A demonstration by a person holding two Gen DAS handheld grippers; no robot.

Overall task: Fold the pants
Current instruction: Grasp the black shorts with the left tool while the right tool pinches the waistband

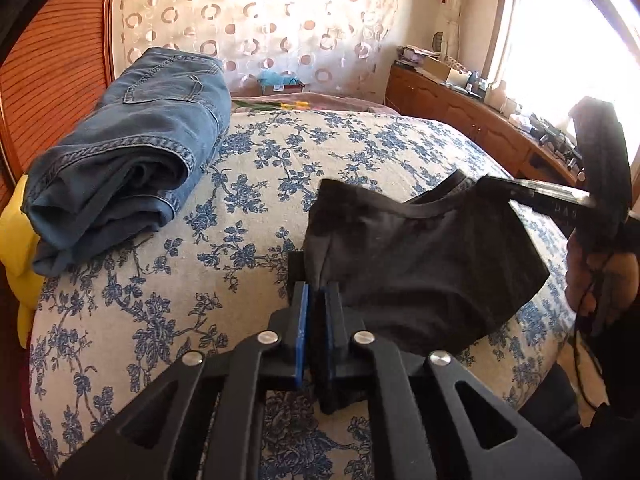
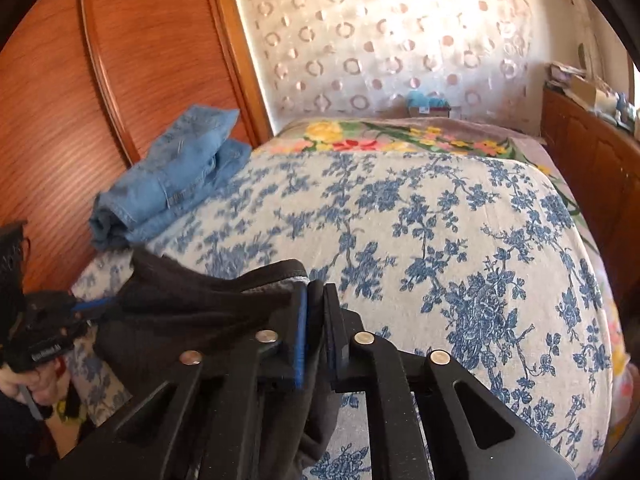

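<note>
While both the left gripper (image 1: 316, 300) and right gripper (image 2: 316, 300) pinch the black pants (image 1: 420, 264) taut above the bed's (image 1: 360, 148) near edge, the lifting step seems underway, and laying them flat likely comes next.

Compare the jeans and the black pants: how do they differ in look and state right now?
The jeans are blue denim; the black pants are dark, plain cloth. The jeans lie folded in a stack at the bed's edge by the wooden panel; the black pants hang unfolded above the bed. Nothing holds the jeans; the left gripper and right gripper each pinch the black pants' edge. Both are over the same floral bed.
</note>
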